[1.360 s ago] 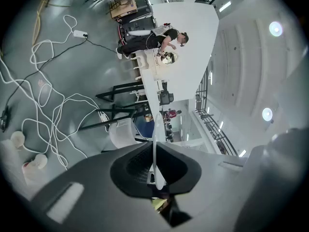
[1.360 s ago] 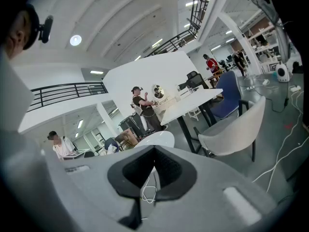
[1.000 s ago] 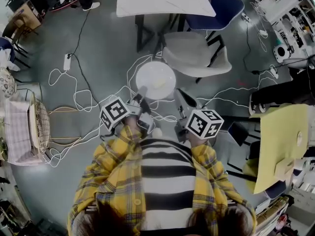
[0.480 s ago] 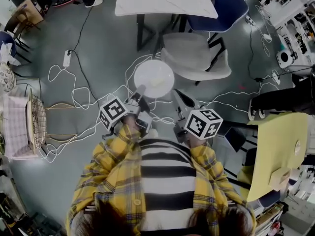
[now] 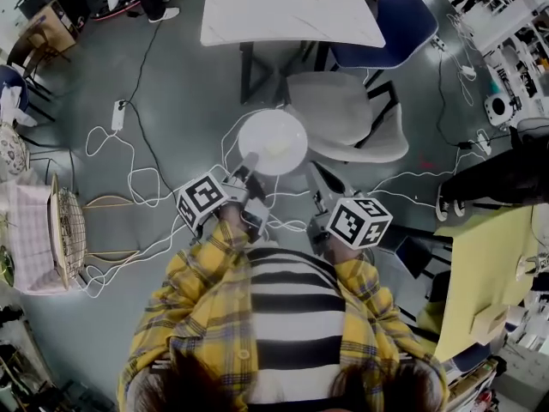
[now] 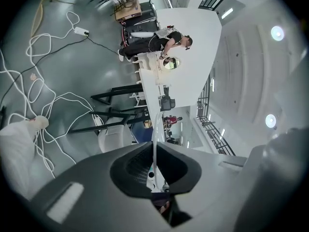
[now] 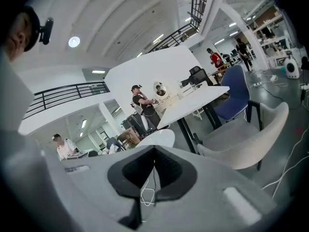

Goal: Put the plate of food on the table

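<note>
Nearest the person, the left hand-held gripper (image 5: 249, 163) is clamped on the near rim of the plate (image 5: 272, 142), which its own view shows edge-on as a thin white line pinched between the jaws. The right hand-held gripper (image 5: 312, 172) sits just beside the plate's right side, jaws pressed together on nothing. The plate hangs in the air above the floor (image 5: 171, 75), with a pale bit of food on it. Straight ahead of it stands a pale chair (image 5: 343, 110), and beyond that the counter (image 5: 292, 7). The plate has to travel forward to the counter's near edge, probably passing left of the chair.
</note>
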The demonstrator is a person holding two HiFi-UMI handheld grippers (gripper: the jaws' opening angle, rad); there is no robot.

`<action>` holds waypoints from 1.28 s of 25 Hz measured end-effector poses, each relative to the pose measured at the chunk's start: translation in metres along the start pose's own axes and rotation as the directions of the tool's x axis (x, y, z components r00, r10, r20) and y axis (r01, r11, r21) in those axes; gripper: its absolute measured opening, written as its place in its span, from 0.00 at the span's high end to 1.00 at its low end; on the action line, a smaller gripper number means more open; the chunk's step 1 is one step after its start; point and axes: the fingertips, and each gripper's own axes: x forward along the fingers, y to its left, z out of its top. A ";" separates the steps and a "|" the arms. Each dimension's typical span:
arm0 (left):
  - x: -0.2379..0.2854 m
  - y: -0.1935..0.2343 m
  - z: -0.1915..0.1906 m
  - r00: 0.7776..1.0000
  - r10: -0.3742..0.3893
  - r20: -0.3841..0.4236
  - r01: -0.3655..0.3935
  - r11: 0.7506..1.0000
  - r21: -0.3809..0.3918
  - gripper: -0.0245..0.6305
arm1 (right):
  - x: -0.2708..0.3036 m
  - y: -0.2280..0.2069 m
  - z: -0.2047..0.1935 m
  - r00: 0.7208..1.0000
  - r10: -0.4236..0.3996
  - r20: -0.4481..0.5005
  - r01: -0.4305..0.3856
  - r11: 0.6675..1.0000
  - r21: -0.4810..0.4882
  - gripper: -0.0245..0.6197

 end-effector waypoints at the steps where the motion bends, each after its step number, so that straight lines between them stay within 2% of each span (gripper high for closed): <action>1: 0.007 -0.002 0.005 1.000 -0.001 -0.007 0.001 1.000 0.003 0.95 | 0.007 -0.003 0.004 1.000 -0.008 0.001 0.008 1.000 0.005 0.96; 5: 0.037 -0.012 0.033 0.999 -0.007 -0.040 0.009 0.999 0.041 0.95 | 0.039 -0.011 0.023 0.999 -0.038 0.011 0.038 0.999 0.018 0.96; 17: 0.110 -0.022 0.123 0.988 0.000 -0.153 0.011 0.997 0.072 0.95 | 0.144 -0.015 0.068 0.993 -0.110 0.050 0.107 0.993 0.055 0.96; 22: 0.129 -0.028 0.163 0.988 -0.005 -0.153 0.023 0.993 0.115 0.95 | 0.173 -0.014 0.079 0.988 -0.138 0.062 0.135 0.990 0.051 0.96; 32: 0.172 -0.032 0.192 0.988 -0.025 -0.150 0.033 0.998 0.054 0.95 | 0.209 -0.020 0.100 0.988 -0.149 0.040 0.147 0.989 0.032 0.96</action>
